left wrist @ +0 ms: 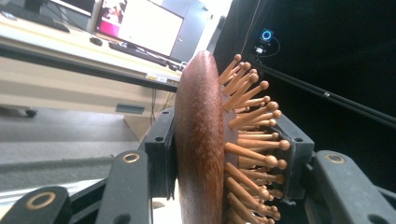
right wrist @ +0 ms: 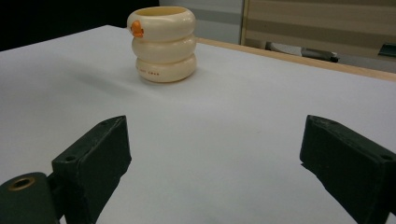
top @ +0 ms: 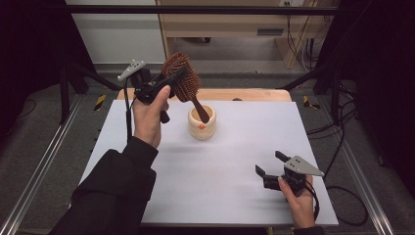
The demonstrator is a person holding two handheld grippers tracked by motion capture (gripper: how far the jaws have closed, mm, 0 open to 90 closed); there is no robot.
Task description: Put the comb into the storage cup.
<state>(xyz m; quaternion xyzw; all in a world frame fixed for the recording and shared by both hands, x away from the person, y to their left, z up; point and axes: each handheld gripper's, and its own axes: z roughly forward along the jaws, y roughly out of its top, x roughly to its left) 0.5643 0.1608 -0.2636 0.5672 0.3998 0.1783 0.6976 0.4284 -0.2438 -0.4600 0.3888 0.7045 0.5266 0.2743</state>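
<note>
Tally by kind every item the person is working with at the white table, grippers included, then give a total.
Wooden hairbrush: 1, clamped in the left gripper, handle tip at the holder's mouth
Cream ringed holder: 1
Grippers: 2, counting the open right gripper
Total: 4

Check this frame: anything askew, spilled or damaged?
Nothing stands out. The left hand-held gripper holds the hairbrush by its head, tilted, handle tip at the cup mouth. The cup stands upright on the table.
</note>
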